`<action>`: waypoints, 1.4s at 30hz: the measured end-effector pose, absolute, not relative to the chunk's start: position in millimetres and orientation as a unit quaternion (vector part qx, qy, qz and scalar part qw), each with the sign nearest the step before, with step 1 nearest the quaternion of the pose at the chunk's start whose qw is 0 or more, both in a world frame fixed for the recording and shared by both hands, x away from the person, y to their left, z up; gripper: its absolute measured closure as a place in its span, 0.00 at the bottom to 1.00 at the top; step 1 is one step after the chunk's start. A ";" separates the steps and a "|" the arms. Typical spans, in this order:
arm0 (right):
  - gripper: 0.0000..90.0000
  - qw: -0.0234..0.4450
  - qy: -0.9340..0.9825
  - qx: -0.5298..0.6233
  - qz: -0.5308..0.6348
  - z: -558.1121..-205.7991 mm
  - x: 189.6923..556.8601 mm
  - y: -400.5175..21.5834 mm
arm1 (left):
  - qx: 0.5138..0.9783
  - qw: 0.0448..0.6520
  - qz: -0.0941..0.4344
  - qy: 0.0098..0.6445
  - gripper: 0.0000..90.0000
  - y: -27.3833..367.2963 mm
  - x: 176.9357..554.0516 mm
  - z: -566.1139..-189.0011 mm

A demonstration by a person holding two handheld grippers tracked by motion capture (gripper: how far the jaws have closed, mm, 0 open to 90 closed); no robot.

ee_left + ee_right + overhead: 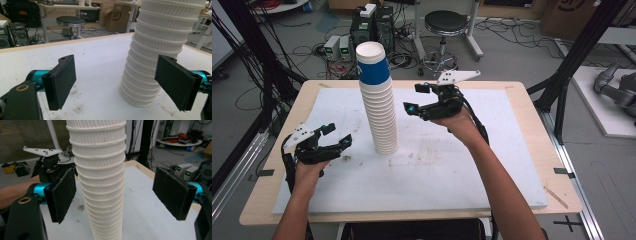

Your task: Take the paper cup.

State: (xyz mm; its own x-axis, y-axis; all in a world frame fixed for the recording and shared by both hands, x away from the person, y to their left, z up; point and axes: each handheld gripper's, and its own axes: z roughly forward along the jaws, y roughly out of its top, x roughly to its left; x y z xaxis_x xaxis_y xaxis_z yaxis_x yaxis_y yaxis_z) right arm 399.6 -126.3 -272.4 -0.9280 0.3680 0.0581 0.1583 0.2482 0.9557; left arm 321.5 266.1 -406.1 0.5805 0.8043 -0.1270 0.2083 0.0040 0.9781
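Note:
A tall, slightly leaning stack of white ribbed paper cups [381, 115] stands mid-table, topped by a blue-banded cup [373, 64]. My right gripper [415, 98] hovers raised just right of the stack, open, its jaws facing it. In the right gripper view the stack [100, 177] rises ahead between the wide-apart pads [62, 195] and touches neither. My left gripper [338, 134] rests low at the table's left, open and empty, pointing toward the stack. In the left gripper view the stack's base [147, 75] stands ahead and to the right, partly behind the right pad [176, 82].
A white board [462, 170] covers the wooden table [272, 200]. Beyond the far edge are a black stool [445, 25], power supplies [337, 47] and cables on the floor. Black frame posts [572, 60] stand at both sides.

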 end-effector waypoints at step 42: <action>0.19 0.070 0.799 0.126 0.584 -262.9 417.3 -61.3 | 0.673 0.627 0.239 0.312 0.19 281.2 327.0 -298.0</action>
State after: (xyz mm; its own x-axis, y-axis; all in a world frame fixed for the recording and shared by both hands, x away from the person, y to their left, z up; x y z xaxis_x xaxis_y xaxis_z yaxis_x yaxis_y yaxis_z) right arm 417.3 -61.3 -262.9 -0.9585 0.2830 0.0352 0.1194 0.2861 0.9507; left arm 327.0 281.2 -298.0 0.6917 0.7189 -0.0694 0.1208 -0.0204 0.9925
